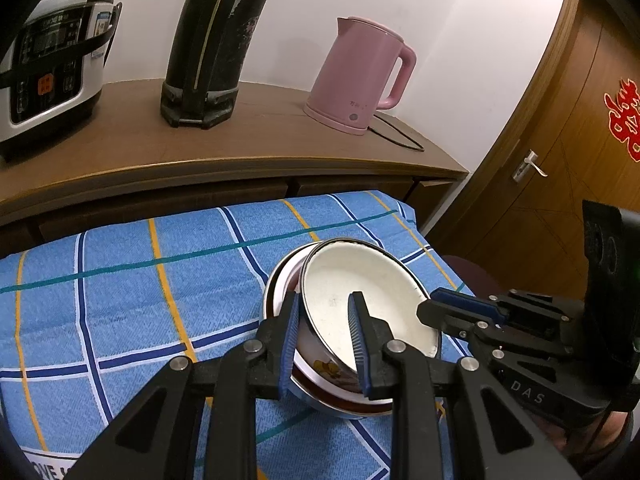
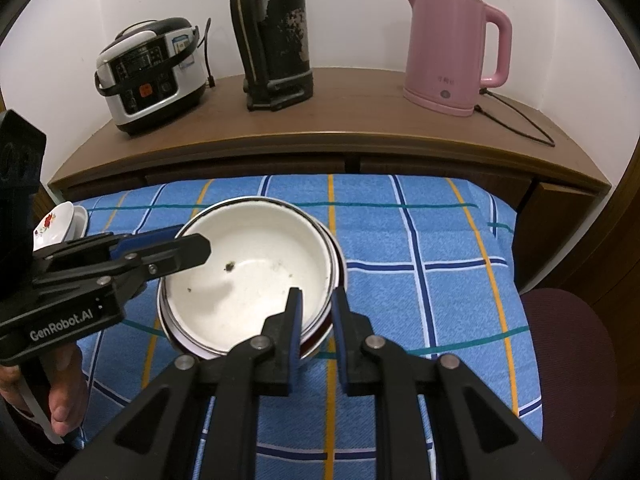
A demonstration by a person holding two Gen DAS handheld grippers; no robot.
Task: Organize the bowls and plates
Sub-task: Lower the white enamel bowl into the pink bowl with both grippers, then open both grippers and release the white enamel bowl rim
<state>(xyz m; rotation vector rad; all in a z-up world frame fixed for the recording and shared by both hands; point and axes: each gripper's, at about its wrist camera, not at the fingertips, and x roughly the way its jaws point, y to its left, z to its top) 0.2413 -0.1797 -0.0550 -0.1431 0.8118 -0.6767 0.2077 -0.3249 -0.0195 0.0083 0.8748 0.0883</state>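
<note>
Bowls (image 2: 248, 280) sit nested mid-cloth (image 2: 400, 240), both grippers (image 1: 324, 340) (image 2: 316, 328) clamped on the top rim; saucers (image 2: 56, 226) at the left edge remain loose.

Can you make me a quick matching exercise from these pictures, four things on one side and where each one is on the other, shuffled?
Things:
1. pink kettle
2. rice cooker
3. white bowl
4. small flowered dish

Places:
A. on the checked cloth, gripped at its rim from two sides
B. left end of the wooden counter
C. far left edge of the cloth
D. right end of the wooden counter

Pairs: 1-D, 2-B, 3-A, 4-C
</note>
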